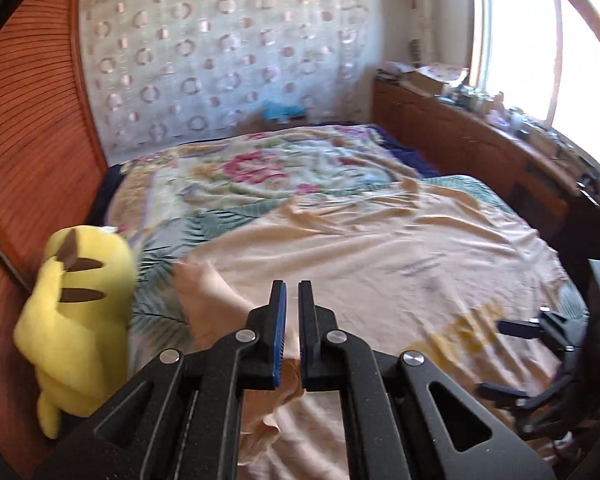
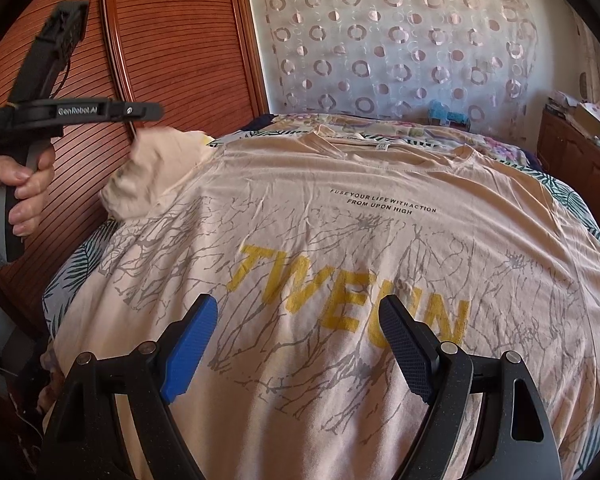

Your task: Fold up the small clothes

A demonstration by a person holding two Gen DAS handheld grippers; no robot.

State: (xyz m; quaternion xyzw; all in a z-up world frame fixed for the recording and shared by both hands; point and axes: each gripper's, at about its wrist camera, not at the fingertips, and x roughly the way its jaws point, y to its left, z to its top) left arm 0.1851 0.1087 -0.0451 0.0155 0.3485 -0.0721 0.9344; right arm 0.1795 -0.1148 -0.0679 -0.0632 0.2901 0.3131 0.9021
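A peach T-shirt with yellow letters and a grey branch print lies spread face up on the bed; it also fills the left wrist view as the T-shirt. My left gripper is shut on the shirt's left sleeve, with cloth pinched low between its pads. In the right wrist view the left gripper is raised above the bed's left side in a person's hand, and the sleeve hangs bunched from it. My right gripper hovers open over the shirt's lower front with nothing between its fingers; the right gripper shows side-on.
A yellow plush toy sits at the bed's left edge against a slatted wooden wardrobe door. A floral blanket covers the far half of the bed. A wooden sideboard with clutter runs along the right under the window.
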